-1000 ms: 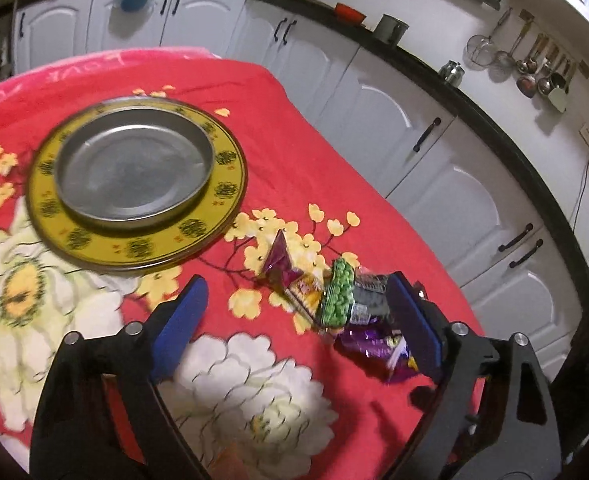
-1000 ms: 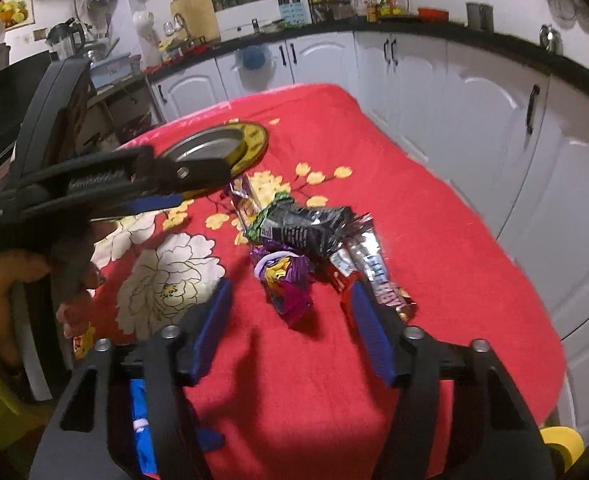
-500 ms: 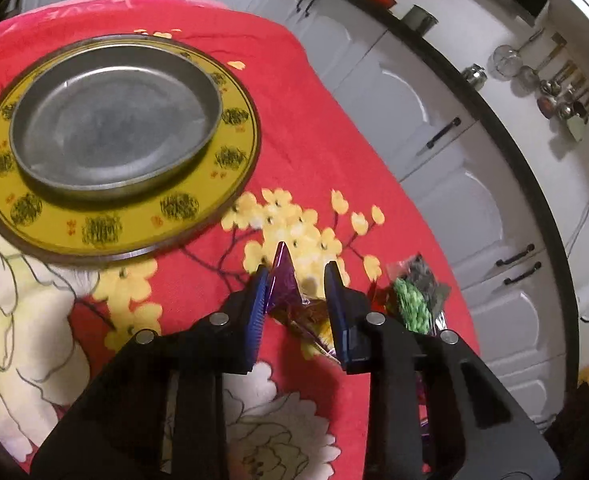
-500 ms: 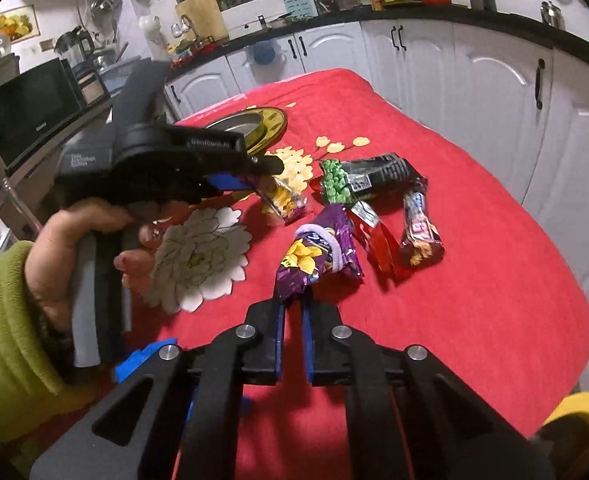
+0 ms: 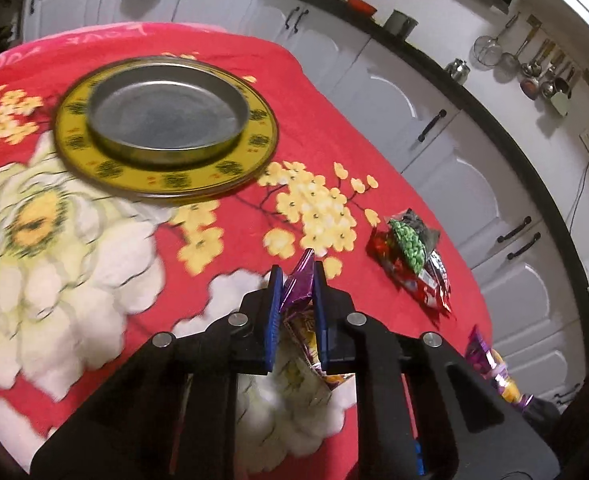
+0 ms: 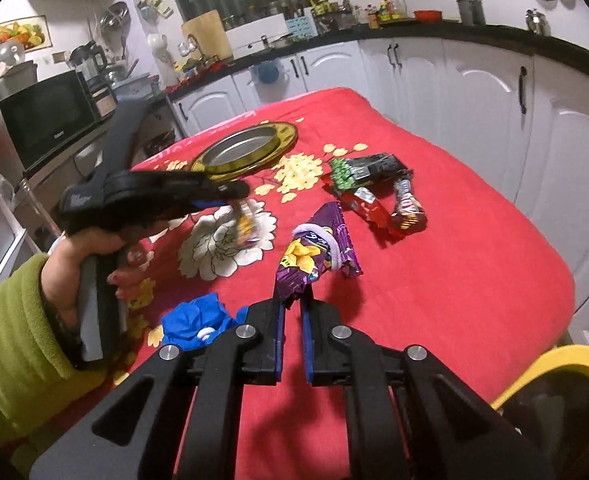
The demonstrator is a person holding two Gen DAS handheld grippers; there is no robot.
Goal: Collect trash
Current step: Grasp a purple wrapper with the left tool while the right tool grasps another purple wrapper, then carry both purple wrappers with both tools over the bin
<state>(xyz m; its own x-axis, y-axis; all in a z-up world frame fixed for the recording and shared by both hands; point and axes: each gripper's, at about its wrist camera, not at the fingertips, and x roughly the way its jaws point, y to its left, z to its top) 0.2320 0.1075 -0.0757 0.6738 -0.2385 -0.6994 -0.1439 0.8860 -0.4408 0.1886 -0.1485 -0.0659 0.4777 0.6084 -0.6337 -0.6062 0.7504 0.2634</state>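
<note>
left claw [image 5: 297, 280] clamped, right claw [image 6: 292, 306] clamped — both angled downward

Black plastic left tool [image 5: 297, 280] and right tool [image 6: 291, 304], blue pads, silver screws; fuzzy lime-green sleeve [image 6: 12, 344] on left arm.

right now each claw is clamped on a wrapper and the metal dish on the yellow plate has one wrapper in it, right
Not quite: the metal dish is empty, as the left wrist view shows. The rest holds: the left claw is clamped on a purple and yellow wrapper, the right claw on a purple wrapper.
</note>
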